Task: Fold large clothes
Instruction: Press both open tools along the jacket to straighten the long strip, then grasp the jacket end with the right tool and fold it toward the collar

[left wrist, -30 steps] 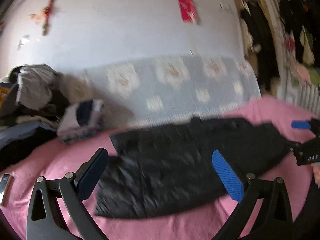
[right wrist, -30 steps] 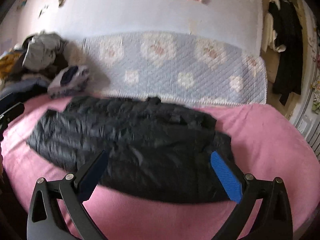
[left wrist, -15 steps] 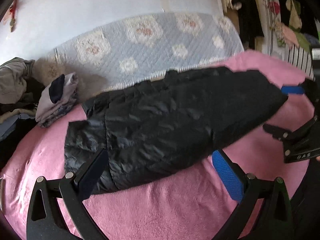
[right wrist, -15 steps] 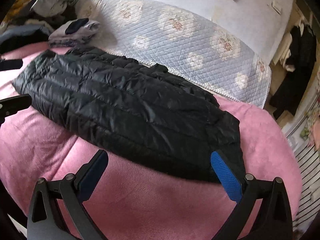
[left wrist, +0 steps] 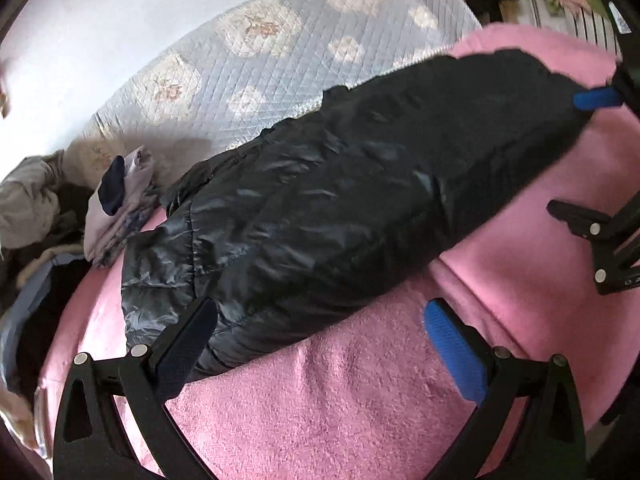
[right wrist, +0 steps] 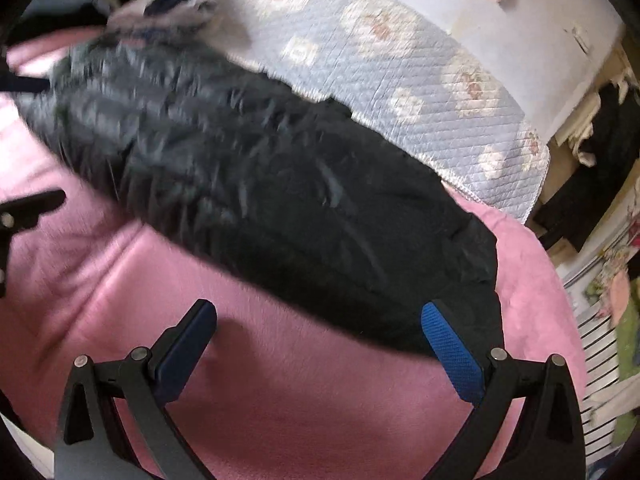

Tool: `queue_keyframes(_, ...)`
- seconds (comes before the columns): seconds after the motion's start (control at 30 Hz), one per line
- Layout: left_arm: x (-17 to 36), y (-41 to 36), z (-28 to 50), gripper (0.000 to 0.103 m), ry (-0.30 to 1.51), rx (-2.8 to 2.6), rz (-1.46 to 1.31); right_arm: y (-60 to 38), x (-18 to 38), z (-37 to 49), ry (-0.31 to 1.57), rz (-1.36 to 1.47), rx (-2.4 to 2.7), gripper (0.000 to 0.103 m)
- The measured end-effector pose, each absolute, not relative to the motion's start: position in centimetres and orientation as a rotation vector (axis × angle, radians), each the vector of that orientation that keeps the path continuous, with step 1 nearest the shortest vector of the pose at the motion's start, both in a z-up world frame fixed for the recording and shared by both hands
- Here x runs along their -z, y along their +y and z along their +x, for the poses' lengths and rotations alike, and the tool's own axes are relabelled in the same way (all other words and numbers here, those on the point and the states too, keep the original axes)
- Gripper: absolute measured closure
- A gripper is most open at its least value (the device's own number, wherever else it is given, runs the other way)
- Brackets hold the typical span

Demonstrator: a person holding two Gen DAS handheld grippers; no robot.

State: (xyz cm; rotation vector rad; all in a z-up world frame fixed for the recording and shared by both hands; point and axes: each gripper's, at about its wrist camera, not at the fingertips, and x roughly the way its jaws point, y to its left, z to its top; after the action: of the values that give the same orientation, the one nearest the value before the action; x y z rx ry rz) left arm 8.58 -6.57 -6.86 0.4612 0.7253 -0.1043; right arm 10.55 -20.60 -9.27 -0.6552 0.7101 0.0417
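A black puffer jacket [left wrist: 328, 200] lies folded lengthwise across the pink blanket [left wrist: 340, 400], also in the right wrist view [right wrist: 280, 200]. My left gripper [left wrist: 320, 328] is open and empty, hovering at the jacket's near left end, its left finger over the hem. My right gripper [right wrist: 320, 328] is open and empty over the blanket beside the jacket's near right end; it also shows at the right edge of the left wrist view [left wrist: 580, 152]. The left gripper shows at the left edge of the right wrist view [right wrist: 28, 144].
A quilted blue-grey floral cover [left wrist: 280, 52] runs along the white wall behind the jacket. A stack of folded clothes [left wrist: 120, 204] and a heap of garments [left wrist: 32, 208] lie at the far left. Hanging clothes [right wrist: 612, 128] and striped fabric [right wrist: 600, 344] are at the right.
Both grippers have dropped closer to the bed and tilted down toward the jacket's two ends. The jacket lies as before. Both stay open.
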Motion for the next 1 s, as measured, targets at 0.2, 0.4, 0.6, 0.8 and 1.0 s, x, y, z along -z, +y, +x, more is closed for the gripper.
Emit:
queue_keyframes(0.2,8.8,-5.6,11.0,0.000,0.794,0.022,0.457,-20.4,9.6,12.3,0.697,-0.674,0.009,0.000)
queue_keyframes(0.4,8.6,-2.7,12.9,0.000,0.778,-0.134,0.432,-23.0,9.5,14.5,0.752,-0.581,0.041,0.000)
queue_keyframes(0.6,7.8,3.1,13.8,0.001,0.811,-0.218,0.220,-26.3,9.1,16.1,0.757,-0.579,0.183,0.000)
queue_keyframes(0.8,6.8,3.4,13.4,0.009,0.754,-0.195,0.200,-28.6,8.4,17.1,0.753,-0.513,0.213,0.008)
queue_keyframes(1.0,5.7,2.8,12.7,0.024,0.675,-0.233,0.215,-27.7,9.3,16.8,0.767,-0.595,0.230,0.077)
